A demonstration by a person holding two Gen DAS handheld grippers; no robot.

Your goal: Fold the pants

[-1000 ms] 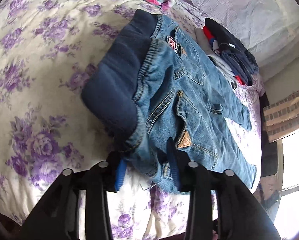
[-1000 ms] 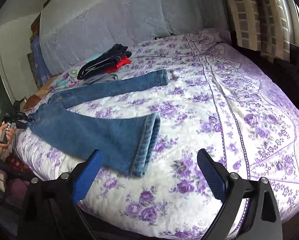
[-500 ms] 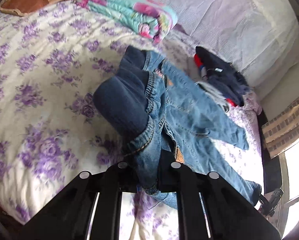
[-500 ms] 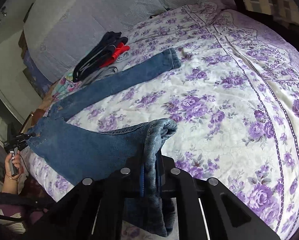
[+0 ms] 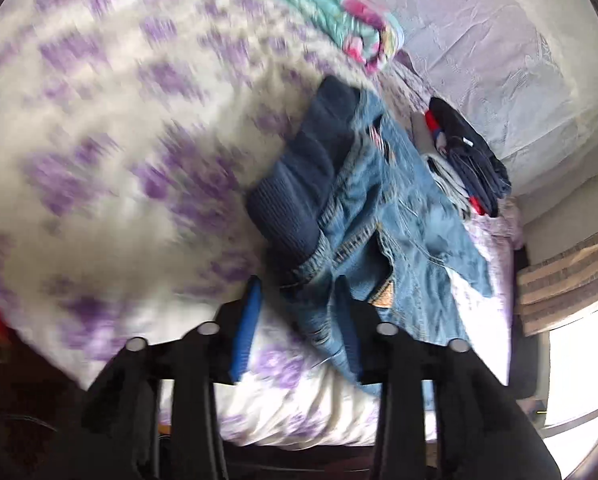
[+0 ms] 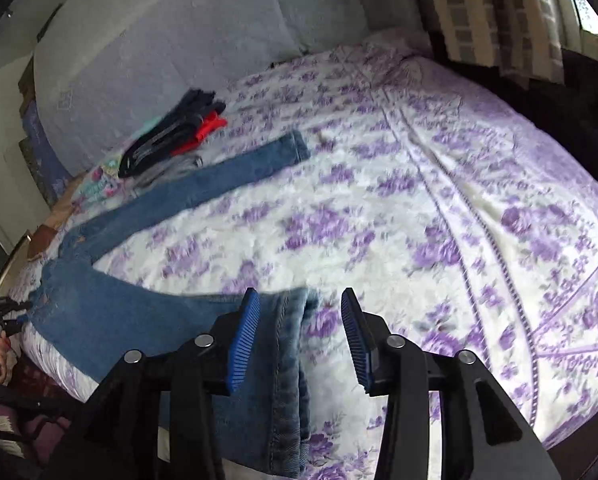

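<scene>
- Both grippers were clamped on denim half a second ago and have just been opening; the jeans are seen shifted on the bed since then.
- Left wrist view: the left gripper (image 5: 297, 320) is seen part open, its blue pads apart; the waist end of the jeans (image 5: 383, 216) lies between and beyond the jaws, with denim touching the right-hand pad while the left-hand pad stands clear, so no grip is judged to be held; the dark ribbed waistband (image 5: 303, 184) is turned up over the denim; the floral bedspread (image 5: 111, 168) is badly blurred, so fine detail there cannot be told; a folded quilt (image 5: 339, 12) and a pile of dark clothes (image 5: 467, 152) lie beyond the jeans.
- Right wrist view: the right gripper (image 6: 301, 334) is seen part open; the hem of the near leg (image 6: 291, 360) lies bunched between the pads, touched by neither; the far leg (image 6: 235, 168) is stretched flat toward the clothes pile; the other gripper is seen at the waist end, at the left edge.
- Risk, as a judgement: if the hem is left bunched, a crooked crease may be set; loose denim may be snagged on a pad when either gripper is drawn away, and the layout dragged askew.
</scene>
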